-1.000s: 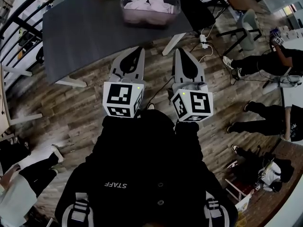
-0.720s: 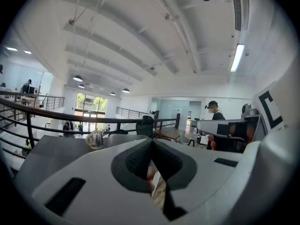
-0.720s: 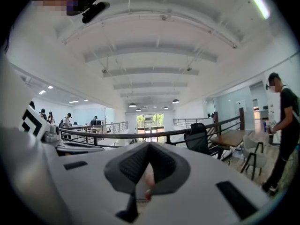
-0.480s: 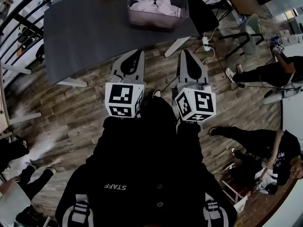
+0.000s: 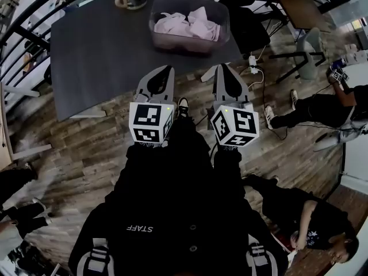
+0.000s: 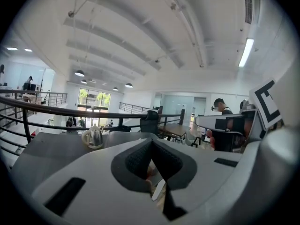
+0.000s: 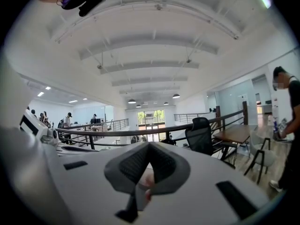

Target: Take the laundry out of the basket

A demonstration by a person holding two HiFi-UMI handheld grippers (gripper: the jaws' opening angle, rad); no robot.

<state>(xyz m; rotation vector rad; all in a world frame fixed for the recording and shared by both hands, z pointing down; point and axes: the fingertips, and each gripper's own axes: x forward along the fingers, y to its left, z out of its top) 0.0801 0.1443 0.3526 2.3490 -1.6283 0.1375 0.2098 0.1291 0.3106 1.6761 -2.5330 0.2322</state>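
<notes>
Head view | we hold left claw (image 5: 165, 69) and right claw (image 5: 225, 66) clenched, both empty, mid-frame | laundry (image 5: 187, 25) sits in basket (image 5: 190, 46) on tabletop (image 5: 98, 56), upper centre, apart from both claws

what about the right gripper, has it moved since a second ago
Yes. The right gripper has come forward toward the table: the gap between its tips and the laundry basket there has shrunk.
</notes>
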